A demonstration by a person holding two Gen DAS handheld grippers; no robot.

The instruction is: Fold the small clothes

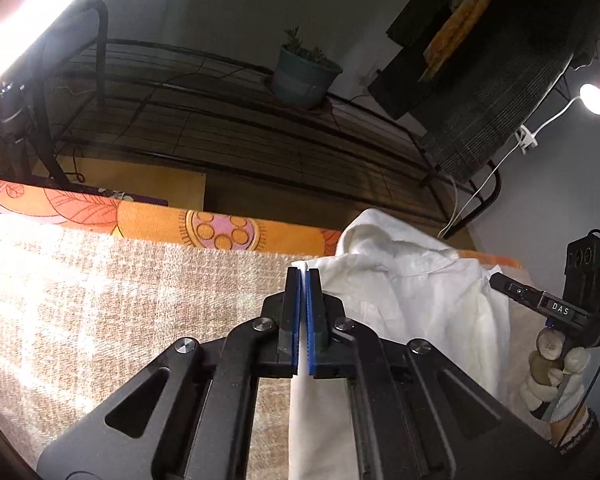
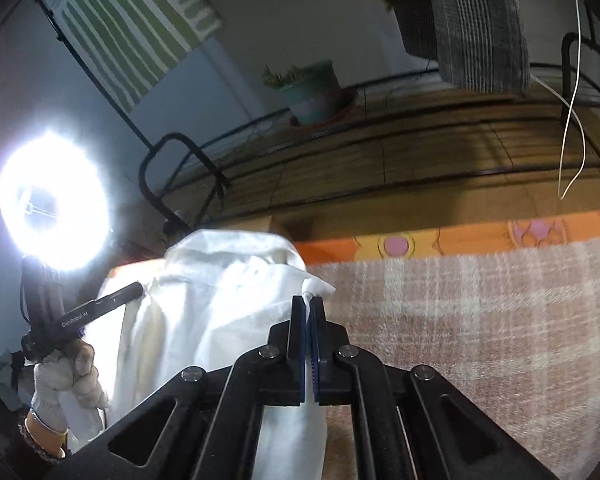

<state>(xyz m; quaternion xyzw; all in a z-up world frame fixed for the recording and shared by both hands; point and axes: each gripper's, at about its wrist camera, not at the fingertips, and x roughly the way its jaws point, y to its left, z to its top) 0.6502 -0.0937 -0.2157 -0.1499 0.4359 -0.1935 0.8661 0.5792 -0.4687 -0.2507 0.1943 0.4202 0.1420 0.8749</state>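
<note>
Left wrist view showed the left claw (image 1: 303,276) clamped on an edge of the white garment (image 1: 412,288), the right claw (image 2: 309,304) pinching another edge, the cloth hanging bunched between them above the checked blanket (image 1: 100,300), folding seemingly barely begun.

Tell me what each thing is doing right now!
Left gripper: shut on the white cloth garment.
Right gripper: shut on the garment too.
White cloth garment: crumpled, held up between both grippers.
Beige checked blanket: spread flat.
Round ring lamp: switched on.
Green potted plant: upright on the black metal rack.
</note>
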